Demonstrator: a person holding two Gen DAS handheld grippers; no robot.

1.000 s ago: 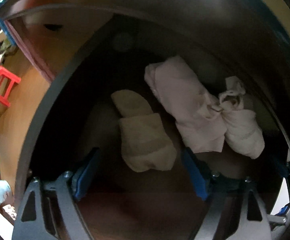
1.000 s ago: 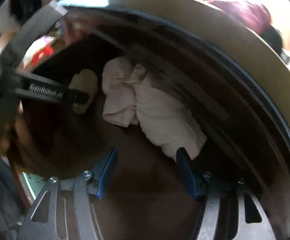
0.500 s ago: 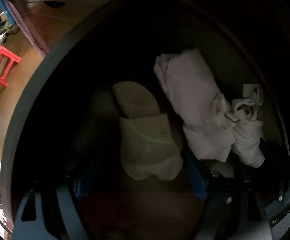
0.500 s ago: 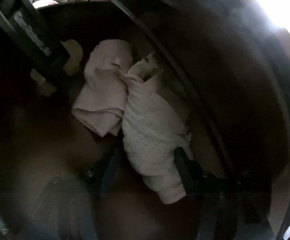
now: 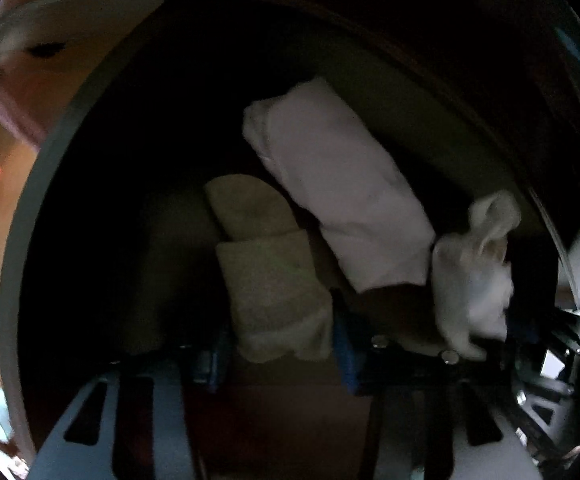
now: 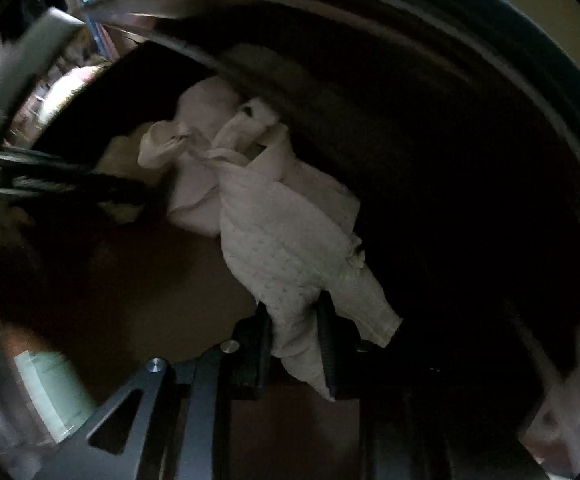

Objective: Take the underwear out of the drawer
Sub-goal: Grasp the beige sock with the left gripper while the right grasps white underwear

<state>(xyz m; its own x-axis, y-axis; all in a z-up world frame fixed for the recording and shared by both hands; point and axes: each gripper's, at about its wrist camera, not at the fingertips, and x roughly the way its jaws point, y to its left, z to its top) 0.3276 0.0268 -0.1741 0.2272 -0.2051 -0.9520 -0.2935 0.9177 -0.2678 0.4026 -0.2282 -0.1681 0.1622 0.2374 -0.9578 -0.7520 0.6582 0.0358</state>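
So both grippers are down inside the drawer [image 5: 22, 216] right now. On the left, my left gripper [image 5: 282, 344] is closing its jaws around the cream folded underwear [image 5: 274, 280], blue pads hugging the near end. I'd let it squeeze fully before lifting, since a soft fold probably slips. In the middle, the pale pink folded underwear [image 5: 341, 184] lies untouched against the drawer's back wall. On the right, my right gripper [image 6: 295, 332] is closing on the white dotted underwear [image 6: 286, 240], pinching its lower bunch. It touches the pink piece, so I'd raise it slowly and straight up.
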